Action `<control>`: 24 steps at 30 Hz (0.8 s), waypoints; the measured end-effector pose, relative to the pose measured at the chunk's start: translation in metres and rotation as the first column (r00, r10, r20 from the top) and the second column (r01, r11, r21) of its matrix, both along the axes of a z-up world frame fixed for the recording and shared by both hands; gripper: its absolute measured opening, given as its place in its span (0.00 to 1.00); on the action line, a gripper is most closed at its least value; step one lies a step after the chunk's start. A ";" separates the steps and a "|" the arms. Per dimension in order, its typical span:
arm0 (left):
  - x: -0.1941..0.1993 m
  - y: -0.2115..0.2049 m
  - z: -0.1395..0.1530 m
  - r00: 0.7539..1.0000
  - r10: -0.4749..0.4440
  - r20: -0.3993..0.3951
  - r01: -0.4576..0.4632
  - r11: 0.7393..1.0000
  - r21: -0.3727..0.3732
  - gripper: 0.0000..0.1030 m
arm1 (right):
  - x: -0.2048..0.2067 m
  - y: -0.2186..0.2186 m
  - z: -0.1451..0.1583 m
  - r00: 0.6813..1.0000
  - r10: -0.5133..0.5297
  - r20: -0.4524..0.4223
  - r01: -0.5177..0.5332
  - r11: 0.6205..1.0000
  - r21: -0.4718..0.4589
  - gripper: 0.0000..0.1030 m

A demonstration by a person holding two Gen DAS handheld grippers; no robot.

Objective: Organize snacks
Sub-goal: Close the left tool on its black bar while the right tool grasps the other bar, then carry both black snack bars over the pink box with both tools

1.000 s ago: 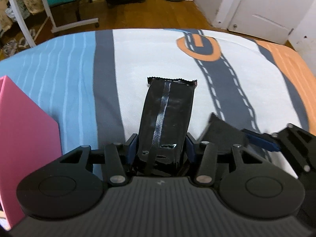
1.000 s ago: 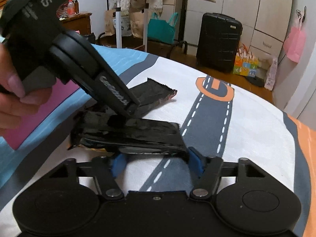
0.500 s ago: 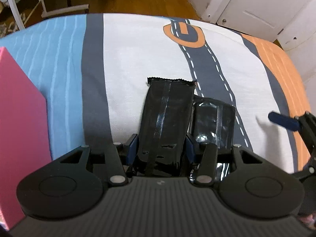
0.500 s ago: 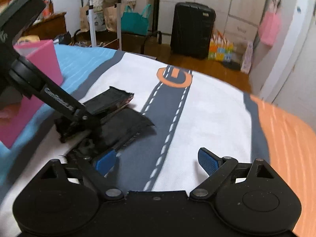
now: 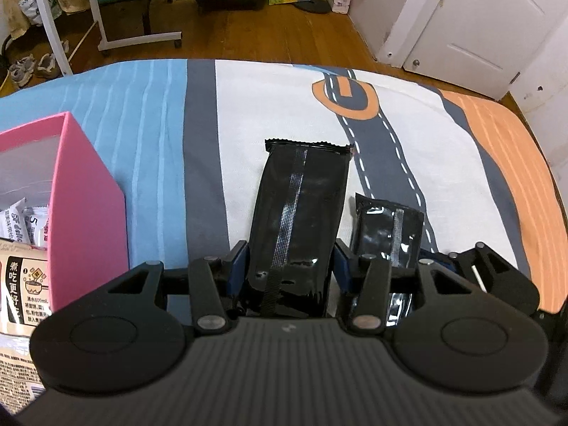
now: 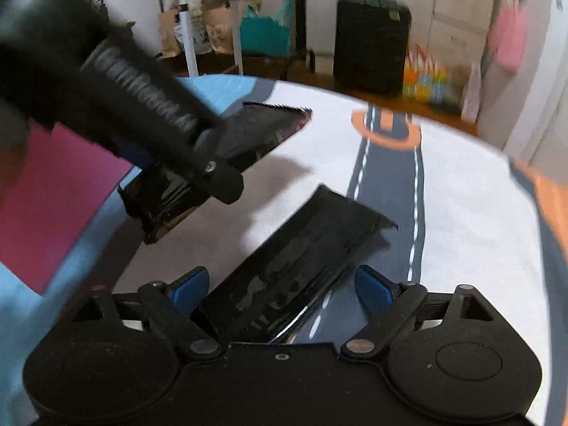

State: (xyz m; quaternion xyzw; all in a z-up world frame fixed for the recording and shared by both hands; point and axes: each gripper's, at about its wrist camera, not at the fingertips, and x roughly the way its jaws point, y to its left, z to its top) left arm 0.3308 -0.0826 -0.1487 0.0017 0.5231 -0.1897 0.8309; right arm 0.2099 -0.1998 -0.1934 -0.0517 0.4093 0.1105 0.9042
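Fingers (image 5: 245, 266) of left gripper (image 5: 291, 266) clamp snack packet (image 5: 301, 213); right gripper (image 6: 280, 284) open around second packet (image 6: 301, 269), seemingly loose. Glossy wrappers may slip near pink box (image 5: 85, 206).

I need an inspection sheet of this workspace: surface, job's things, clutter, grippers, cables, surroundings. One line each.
Surface: bed cover printed with blue stripes, a grey road and an orange band.
Job's things: large black packet held above the cover; small black packet lying between the right fingers; pink box at the left, with white packets inside.
Clutter: nothing seen on the cover.
Grippers: left gripper shut on the large black packet; right gripper open around the small black packet.
Cables: nothing seen.
Surroundings: wooden floor, black suitcase, white door, shoes.
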 end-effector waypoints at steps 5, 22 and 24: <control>-0.006 0.001 0.004 1.000 -0.005 0.016 0.005 1.000 0.004 0.46 | -0.012 0.001 0.009 0.999 -0.054 -0.002 0.054 0.996 -0.067 0.63; -0.037 0.011 0.016 0.997 0.043 0.071 -0.043 0.999 0.006 0.46 | 0.000 -0.010 0.010 0.968 -0.247 -0.047 0.247 0.969 0.000 0.56; -0.041 0.013 0.018 0.997 0.046 0.059 -0.046 0.999 -0.005 0.46 | -0.001 -0.017 0.013 0.961 -0.267 -0.074 0.270 0.962 0.037 0.56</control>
